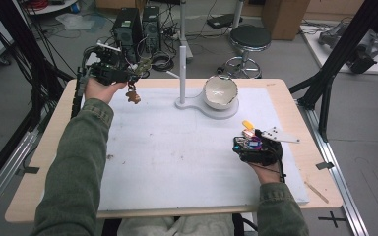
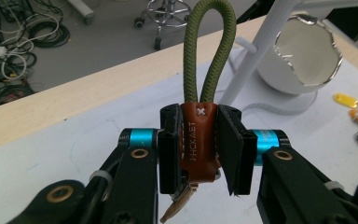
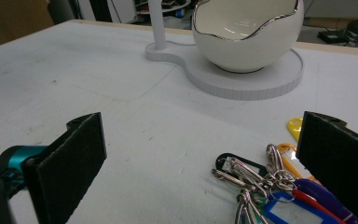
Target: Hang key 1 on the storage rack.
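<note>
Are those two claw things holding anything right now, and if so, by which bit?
The left gripper clamps a keychain by its brown leather tab, green cord loop sticking out above. The right gripper holds nothing; its jaws stand open around a bunch of keys.

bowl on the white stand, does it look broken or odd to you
The bowl has a jagged, wavy rim, but the edge carries an even silver trim, so it looks made that way, like a cracked eggshell. It sits upright on the stand. Nothing looks spilled or damaged.

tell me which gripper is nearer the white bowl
Right. The right gripper sits just in front of the bowl, by the keys. The left gripper is off at the table's far left corner.
</note>
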`<move>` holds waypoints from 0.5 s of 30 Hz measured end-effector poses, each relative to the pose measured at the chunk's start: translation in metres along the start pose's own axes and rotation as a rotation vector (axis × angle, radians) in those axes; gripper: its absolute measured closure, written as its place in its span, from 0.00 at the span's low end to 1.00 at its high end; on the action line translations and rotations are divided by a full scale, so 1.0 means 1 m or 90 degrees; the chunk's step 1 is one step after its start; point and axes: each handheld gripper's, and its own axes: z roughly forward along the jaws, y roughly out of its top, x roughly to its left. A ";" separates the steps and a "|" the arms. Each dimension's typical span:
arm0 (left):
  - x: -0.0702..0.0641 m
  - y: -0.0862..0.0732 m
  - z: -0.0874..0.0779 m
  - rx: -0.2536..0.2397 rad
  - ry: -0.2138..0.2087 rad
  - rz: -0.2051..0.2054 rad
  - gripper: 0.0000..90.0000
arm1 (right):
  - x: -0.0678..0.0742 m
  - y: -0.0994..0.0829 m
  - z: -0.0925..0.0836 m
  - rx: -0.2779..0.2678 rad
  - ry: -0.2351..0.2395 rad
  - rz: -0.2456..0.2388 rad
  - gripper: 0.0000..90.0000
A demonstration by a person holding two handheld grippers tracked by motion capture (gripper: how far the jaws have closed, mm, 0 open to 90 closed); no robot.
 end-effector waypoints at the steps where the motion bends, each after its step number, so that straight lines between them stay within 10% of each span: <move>1: -0.001 0.001 0.001 0.001 -0.004 -0.003 0.78 | 0.000 0.000 0.000 0.000 0.000 0.001 0.01; 15: -0.012 0.013 0.037 0.016 -0.035 -0.002 0.78 | -0.001 0.000 -0.001 -0.005 0.003 0.003 0.01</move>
